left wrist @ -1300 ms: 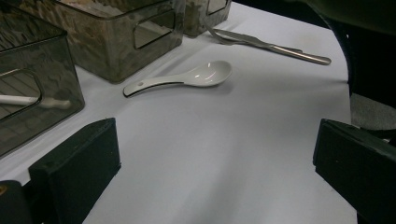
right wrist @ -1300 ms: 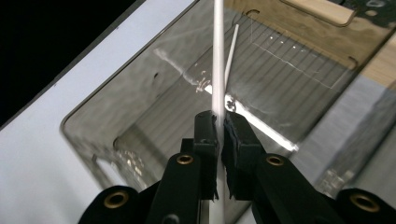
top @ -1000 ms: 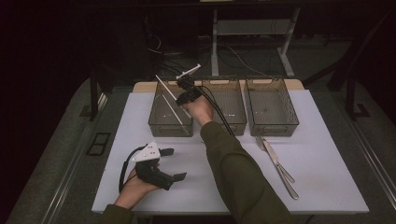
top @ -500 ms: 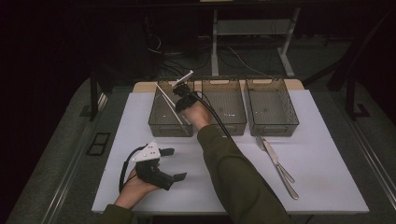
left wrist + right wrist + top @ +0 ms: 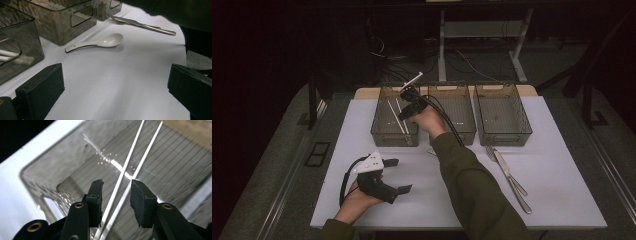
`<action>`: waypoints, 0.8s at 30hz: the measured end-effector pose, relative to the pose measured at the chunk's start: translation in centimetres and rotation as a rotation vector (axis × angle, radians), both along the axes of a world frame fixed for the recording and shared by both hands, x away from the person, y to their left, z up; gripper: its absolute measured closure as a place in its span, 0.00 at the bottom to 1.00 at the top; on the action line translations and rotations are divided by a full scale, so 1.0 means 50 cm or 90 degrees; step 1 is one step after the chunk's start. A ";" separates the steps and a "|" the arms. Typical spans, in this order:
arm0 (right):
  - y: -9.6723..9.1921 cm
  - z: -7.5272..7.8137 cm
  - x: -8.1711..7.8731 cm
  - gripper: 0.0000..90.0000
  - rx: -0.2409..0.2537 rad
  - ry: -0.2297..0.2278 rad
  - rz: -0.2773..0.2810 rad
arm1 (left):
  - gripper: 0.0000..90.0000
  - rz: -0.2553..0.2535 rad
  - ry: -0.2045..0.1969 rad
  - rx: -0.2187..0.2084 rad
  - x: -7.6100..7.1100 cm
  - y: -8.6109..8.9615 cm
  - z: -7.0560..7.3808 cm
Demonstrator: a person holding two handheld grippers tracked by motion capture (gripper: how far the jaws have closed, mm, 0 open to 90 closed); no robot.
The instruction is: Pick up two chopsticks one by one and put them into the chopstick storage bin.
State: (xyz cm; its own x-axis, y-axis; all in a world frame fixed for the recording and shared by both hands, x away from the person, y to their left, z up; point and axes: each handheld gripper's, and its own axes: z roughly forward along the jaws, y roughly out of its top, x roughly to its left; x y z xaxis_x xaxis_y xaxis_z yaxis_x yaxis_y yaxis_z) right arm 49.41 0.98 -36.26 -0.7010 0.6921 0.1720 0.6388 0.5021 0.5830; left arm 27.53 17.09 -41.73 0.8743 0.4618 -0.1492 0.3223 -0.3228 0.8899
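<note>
Two white chopsticks (image 5: 397, 116) lie side by side on the floor of the left clear bin (image 5: 394, 137). My right gripper (image 5: 406, 111) hangs over that bin, pointing down into it. Its jaws have just been opening. In the right gripper view the right gripper (image 5: 116, 186) is open, and the chopsticks (image 5: 129, 157) run under the gap, free of the pads. My left gripper (image 5: 398, 175) rests on the white mat near the front, open and holding nothing. The left gripper (image 5: 116, 75) faces a white ceramic spoon (image 5: 100, 42) lying on the mat.
A middle bin (image 5: 462, 107) and a right bin (image 5: 502, 112) stand in a row with the left one. A fork and knife (image 5: 509, 175) lie on the mat at the right. The person's right sleeve (image 5: 472, 190) crosses the mat's middle.
The right gripper's jaws have opened. The chopsticks that slanted up from the gripper now lie flat in the left bin. The left gripper has stayed put.
</note>
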 end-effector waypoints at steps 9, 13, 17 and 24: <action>-0.050 0.048 -0.047 0.57 0.037 -0.044 0.046 | 0.00 0.001 -0.002 0.008 0.000 0.003 0.001; -0.078 0.057 -0.072 0.56 0.046 -0.051 0.063 | 0.00 0.003 -0.007 0.009 0.001 0.004 0.000; -0.106 0.056 -0.095 0.54 0.050 -0.059 0.077 | 0.00 0.005 -0.005 0.012 0.001 0.005 -0.001; -0.167 0.053 -0.143 0.51 0.064 -0.067 0.097 | 0.00 0.013 -0.001 0.012 0.003 0.011 -0.004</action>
State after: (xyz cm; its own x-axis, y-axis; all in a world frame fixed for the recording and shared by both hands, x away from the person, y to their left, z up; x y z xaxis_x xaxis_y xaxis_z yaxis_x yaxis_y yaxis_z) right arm 42.27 -7.39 -33.63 -0.8140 0.5597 0.1552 0.4926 0.5237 0.6950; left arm 27.66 17.64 -41.93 0.8647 0.4830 -0.1380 0.3272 -0.3331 0.8843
